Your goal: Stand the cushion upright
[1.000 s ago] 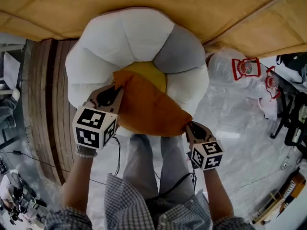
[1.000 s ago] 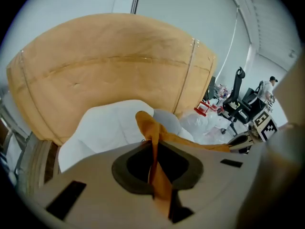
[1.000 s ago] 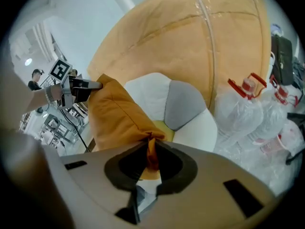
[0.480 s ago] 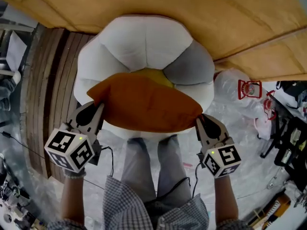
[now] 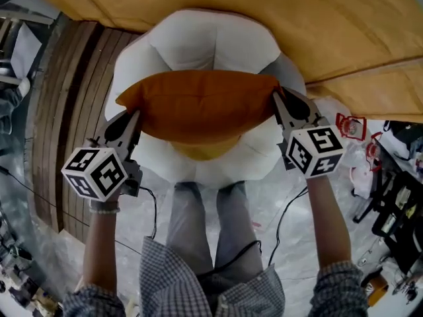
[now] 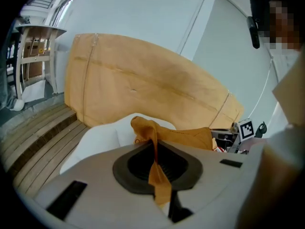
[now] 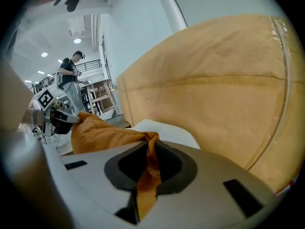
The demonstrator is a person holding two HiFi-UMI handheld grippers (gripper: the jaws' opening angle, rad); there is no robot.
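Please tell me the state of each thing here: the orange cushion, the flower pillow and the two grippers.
Cushion: held at both ends, stretched level between the grippers.
Flower pillow: lies behind the cushion, not held.
Left gripper: jaws shut on one cushion corner.
Right gripper: jaws shut on the opposite cushion corner.

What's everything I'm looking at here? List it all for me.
orange cushion: one, orange, held up at centre
flower cushion: one, white and grey petals, yellow centre, behind the orange cushion
tan padding: one, tan, along the top
wooden slats: several, brown, left
plastic bag: one, clear with red print, right
left gripper: one, grey, jaws shut on the orange cushion's left corner
right gripper: one, grey, jaws shut on its right corner
legs: two, grey trousers, bottom centre
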